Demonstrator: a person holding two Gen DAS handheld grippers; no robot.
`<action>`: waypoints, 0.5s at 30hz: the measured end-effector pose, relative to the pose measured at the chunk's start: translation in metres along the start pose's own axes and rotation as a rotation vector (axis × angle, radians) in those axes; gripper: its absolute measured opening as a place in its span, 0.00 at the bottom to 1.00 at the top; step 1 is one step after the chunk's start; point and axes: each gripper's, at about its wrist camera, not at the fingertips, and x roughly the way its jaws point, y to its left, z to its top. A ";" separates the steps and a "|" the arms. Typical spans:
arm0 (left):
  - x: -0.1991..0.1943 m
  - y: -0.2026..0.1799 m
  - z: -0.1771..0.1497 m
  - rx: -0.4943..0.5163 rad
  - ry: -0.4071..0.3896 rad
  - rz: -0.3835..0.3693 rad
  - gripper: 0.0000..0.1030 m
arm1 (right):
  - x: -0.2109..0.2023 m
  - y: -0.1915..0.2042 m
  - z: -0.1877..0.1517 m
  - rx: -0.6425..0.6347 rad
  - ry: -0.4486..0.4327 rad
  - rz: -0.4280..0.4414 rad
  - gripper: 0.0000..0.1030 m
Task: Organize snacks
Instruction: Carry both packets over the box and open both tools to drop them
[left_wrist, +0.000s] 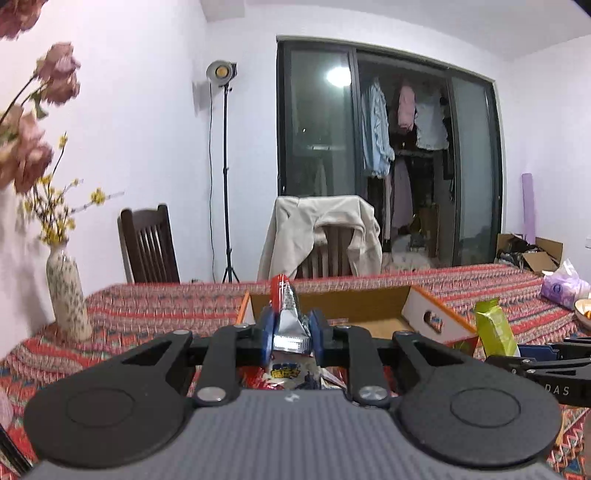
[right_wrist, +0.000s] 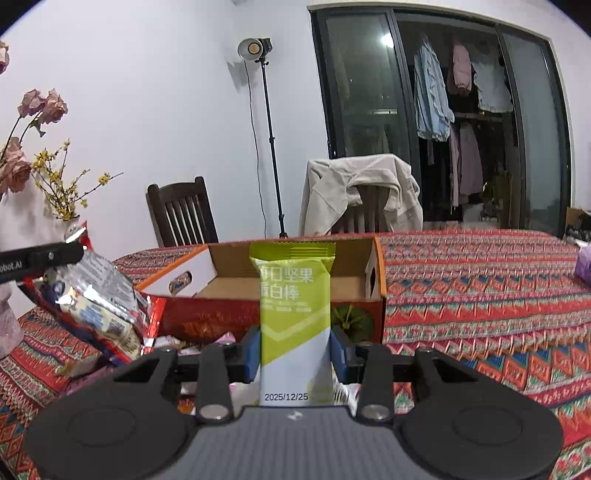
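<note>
Left wrist view: jaws closed on a red-and-silver snack packet (left_wrist: 286, 317), pinched edge-on so it stands upright between the blue pads (left_wrist: 266, 334). Left gripper (left_wrist: 290, 338) hangs above the desk (left_wrist: 155, 314), with the open cardboard box (left_wrist: 432, 317) straight ahead at 12 o'clock; held high, probably to clear the near wall before a drop. More loose snacks (left_wrist: 291, 373) lie under the jaws. At 3 o'clock the green bar (left_wrist: 495, 326) shows in the other gripper.

Right wrist view: jaws closed on the green bar (right_wrist: 295, 314), label facing the camera, upright, date stamp at the bottom. Right gripper (right_wrist: 295, 354) also faces the box (right_wrist: 295, 288). At 9 o'clock the red-and-silver packet (right_wrist: 99, 299) appears crinkled and glossy, hanging tilted from the left jaws. Both wrappers look thin and slippery; grip seems firm.
</note>
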 end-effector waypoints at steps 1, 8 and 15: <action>0.001 -0.001 0.005 0.002 -0.009 -0.001 0.21 | 0.000 0.001 0.004 -0.004 -0.005 -0.001 0.36; 0.027 -0.008 0.047 -0.026 -0.040 -0.020 0.21 | 0.014 0.008 0.049 -0.027 -0.048 -0.004 0.36; 0.079 -0.019 0.067 -0.064 -0.027 -0.022 0.21 | 0.060 0.004 0.094 0.009 -0.056 -0.028 0.36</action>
